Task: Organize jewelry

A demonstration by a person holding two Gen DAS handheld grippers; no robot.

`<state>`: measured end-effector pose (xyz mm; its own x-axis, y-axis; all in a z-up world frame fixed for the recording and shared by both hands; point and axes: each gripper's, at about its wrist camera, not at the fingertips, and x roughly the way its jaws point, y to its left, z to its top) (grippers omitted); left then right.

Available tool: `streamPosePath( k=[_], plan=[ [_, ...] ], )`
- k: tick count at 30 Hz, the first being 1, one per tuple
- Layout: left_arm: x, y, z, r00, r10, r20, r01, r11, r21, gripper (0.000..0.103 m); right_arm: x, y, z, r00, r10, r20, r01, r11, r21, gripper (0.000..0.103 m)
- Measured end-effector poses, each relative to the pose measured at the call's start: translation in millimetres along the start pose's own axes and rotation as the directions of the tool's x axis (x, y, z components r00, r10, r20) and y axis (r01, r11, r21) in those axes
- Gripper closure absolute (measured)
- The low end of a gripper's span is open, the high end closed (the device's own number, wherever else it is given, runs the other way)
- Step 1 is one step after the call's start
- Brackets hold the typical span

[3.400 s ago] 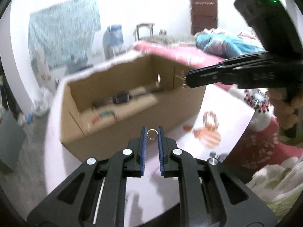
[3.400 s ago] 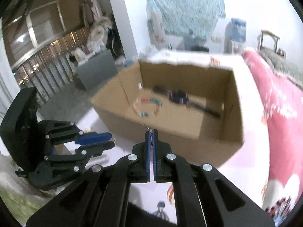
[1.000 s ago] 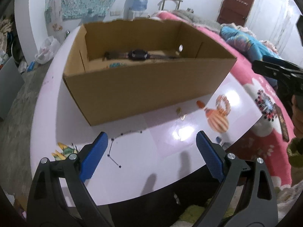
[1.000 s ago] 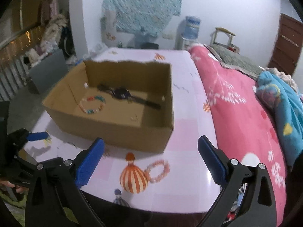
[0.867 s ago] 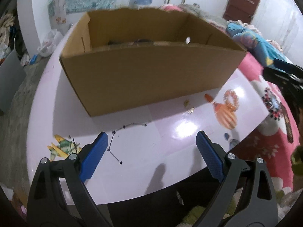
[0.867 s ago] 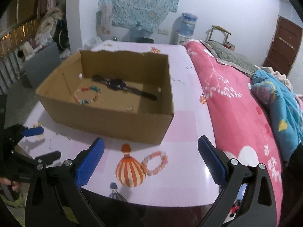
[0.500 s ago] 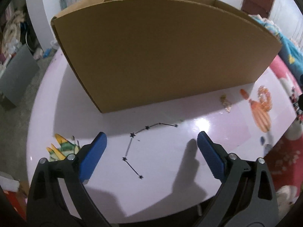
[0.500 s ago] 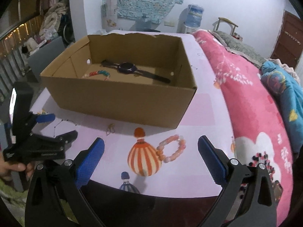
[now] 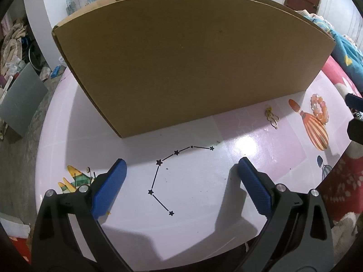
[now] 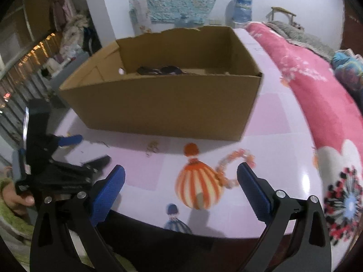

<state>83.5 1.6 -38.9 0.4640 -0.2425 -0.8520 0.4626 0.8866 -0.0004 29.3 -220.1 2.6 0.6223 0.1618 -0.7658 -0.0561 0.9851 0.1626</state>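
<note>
Both claws are spread wide and empty. The left claw (image 9: 181, 179) hangs low over the surface (image 9: 204, 195); the right claw (image 10: 181, 185) faces the bead bracelet (image 10: 233, 165). A small gold earring (image 9: 271, 116) lies loose near the box (image 9: 192, 68). This looks like the reach step: each claw must close on a remaining piece, then lift it into the box beyond.

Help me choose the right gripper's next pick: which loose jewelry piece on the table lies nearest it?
The pink beaded bracelet, lying beside the printed balloon just ahead of the right gripper. The small gold earring lies farther left, near the box.
</note>
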Motion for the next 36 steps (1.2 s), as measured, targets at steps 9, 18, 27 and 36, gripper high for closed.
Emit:
streamPosePath(
  k=[9, 18, 27, 36],
  plan=[
    [-0.1, 4.7, 1.8, 1.0, -0.018, 0.006, 0.018, 1.0, 0.024, 0.008, 33.4, 13.4, 13.8, 0.998, 0.059, -0.032, -0.06, 0.998, -0.024, 0.032],
    [-0.2, 5.7, 4.3, 1.0, -0.03, -0.007, 0.031, 0.999, 0.044, 0.008, 67.4, 38.3, 15.3, 0.996, 0.028, -0.082, -0.037, 0.993, -0.11, 0.062],
    [1.2, 9.6, 5.9, 0.999, -0.041, -0.003, 0.041, 0.997, 0.061, 0.008, 80.1, 47.9, 13.5, 0.993, -0.011, -0.117, -0.009, 0.986, -0.168, 0.077],
    [-0.6, 10.6, 6.2, 0.999, -0.047, -0.001, 0.047, 0.997, 0.06, 0.008, 76.7, 42.3, 9.7, 0.99, 0.012, -0.141, -0.034, 0.987, -0.155, 0.088]
  ],
)
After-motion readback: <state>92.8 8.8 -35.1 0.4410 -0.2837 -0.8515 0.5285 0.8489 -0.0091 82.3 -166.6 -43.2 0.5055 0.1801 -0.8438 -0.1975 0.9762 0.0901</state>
